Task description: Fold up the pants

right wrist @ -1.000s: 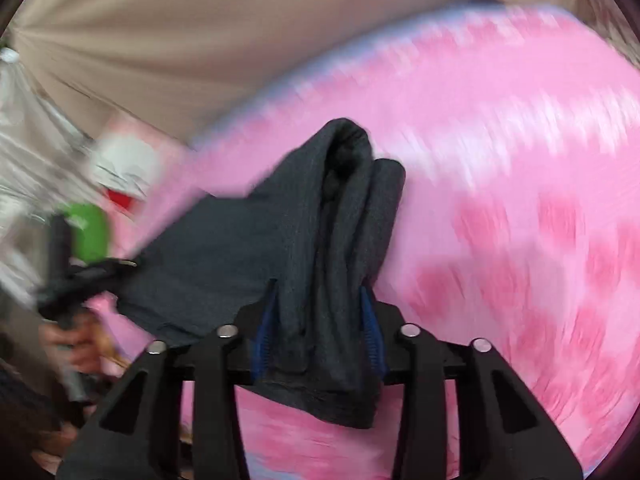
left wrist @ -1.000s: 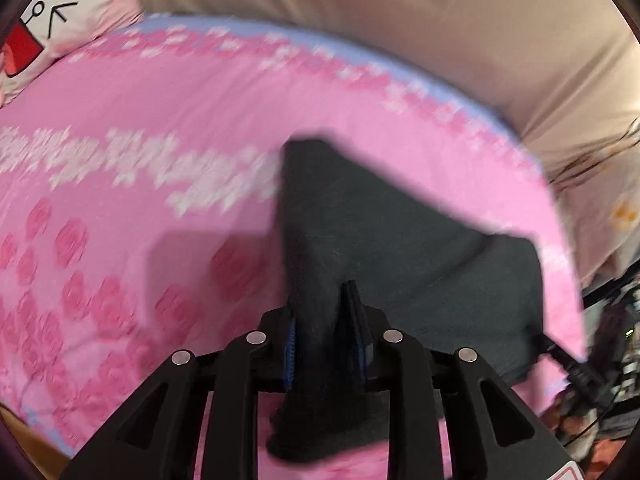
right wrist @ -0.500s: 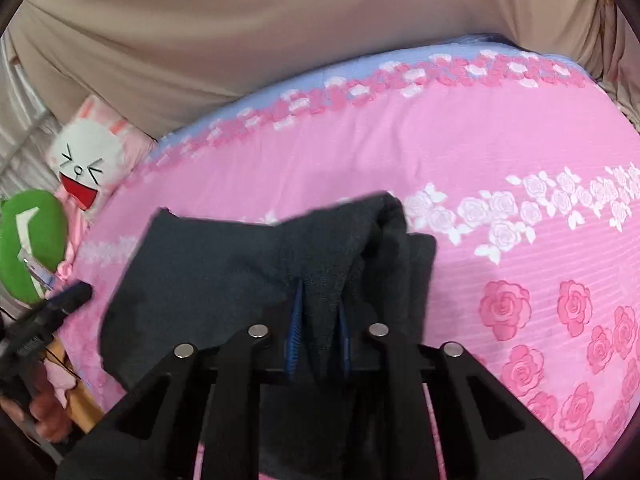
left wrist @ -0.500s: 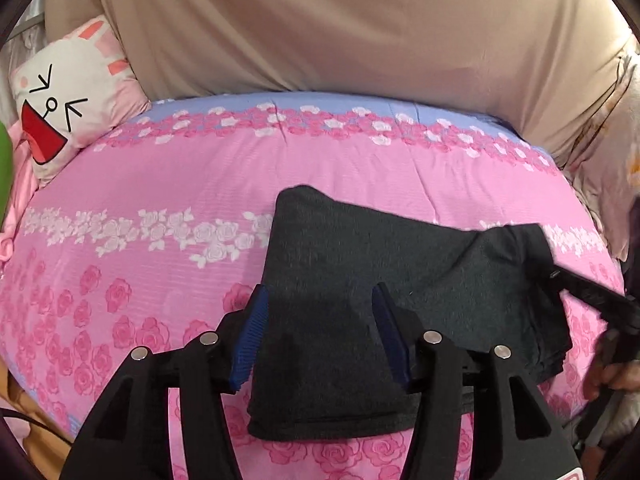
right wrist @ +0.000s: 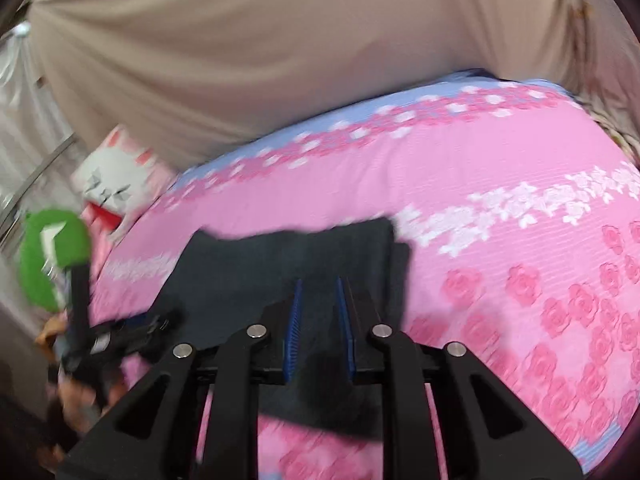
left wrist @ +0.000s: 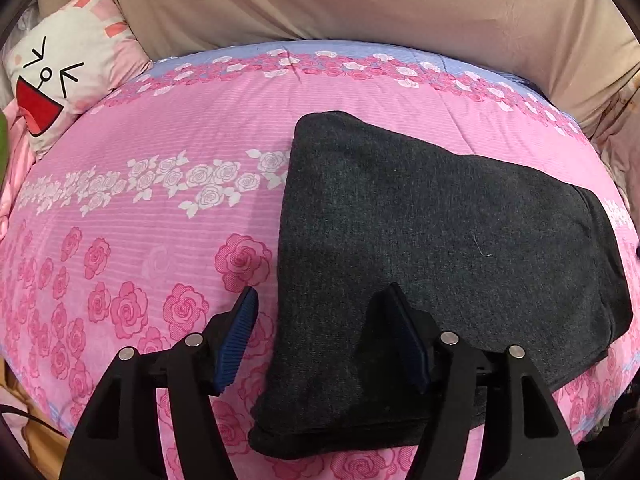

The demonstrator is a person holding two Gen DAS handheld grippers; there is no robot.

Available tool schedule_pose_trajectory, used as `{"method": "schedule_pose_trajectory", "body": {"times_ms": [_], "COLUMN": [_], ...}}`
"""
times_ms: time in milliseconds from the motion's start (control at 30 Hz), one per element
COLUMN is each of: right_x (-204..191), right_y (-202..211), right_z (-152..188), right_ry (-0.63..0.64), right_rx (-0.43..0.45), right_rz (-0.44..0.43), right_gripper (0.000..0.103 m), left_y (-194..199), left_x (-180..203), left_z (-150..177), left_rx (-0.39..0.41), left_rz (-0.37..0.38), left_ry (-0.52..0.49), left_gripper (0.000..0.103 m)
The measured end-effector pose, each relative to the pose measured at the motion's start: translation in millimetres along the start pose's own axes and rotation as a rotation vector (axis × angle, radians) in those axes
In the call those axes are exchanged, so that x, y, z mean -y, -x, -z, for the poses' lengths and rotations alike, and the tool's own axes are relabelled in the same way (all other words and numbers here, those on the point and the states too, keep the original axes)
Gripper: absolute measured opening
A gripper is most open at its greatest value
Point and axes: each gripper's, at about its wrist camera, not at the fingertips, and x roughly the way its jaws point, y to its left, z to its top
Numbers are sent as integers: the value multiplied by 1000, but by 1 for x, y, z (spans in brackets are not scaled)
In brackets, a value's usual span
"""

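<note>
Dark grey pants [left wrist: 420,240] lie folded and flat on the pink rose bedspread [left wrist: 140,220]. My left gripper [left wrist: 320,320] hovers over their near left corner, open, and its jaws are still opening. The cloth lies below its blue pads [left wrist: 236,340], which do not press on it. In the blurred right wrist view the pants [right wrist: 280,264] lie flat past my right gripper [right wrist: 319,320]. Its jaws stand a narrow gap apart and are opening, with the cloth seen behind the gap, not pinched. The left gripper [right wrist: 160,322] shows there at lower left, with a green part [right wrist: 56,260] above it.
A white rabbit cushion [left wrist: 60,76] lies at the bed's far left corner. Beige fabric [left wrist: 360,0] hangs behind the bed. The bed's near edge runs along the bottom of both views. A hand [right wrist: 52,328] shows at the left edge of the right wrist view.
My left gripper let go of the pants and spread wide. My right gripper clamped the bunched cloth, then loosened and rose. The pants dropped from a lifted bunch to lying flat.
</note>
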Motion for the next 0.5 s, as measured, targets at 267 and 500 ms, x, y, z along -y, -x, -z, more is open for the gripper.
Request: {"method": "schedule_pose_trajectory", "body": {"times_ms": [267,500], "right_x": [-44,-51], "right_y": [6,-80], "right_z": [-8,-5], "right_ry": [124,193], "right_rx": [43,-143], "right_rz": [47,123], "right_gripper": [13,12], "left_y": [5,7], "left_x": [3,2], "left_z": [1,1], "left_rx": [4,-2], "left_rz": [-23,-26], "left_ry": [-3,2], "left_gripper": [65,65]}}
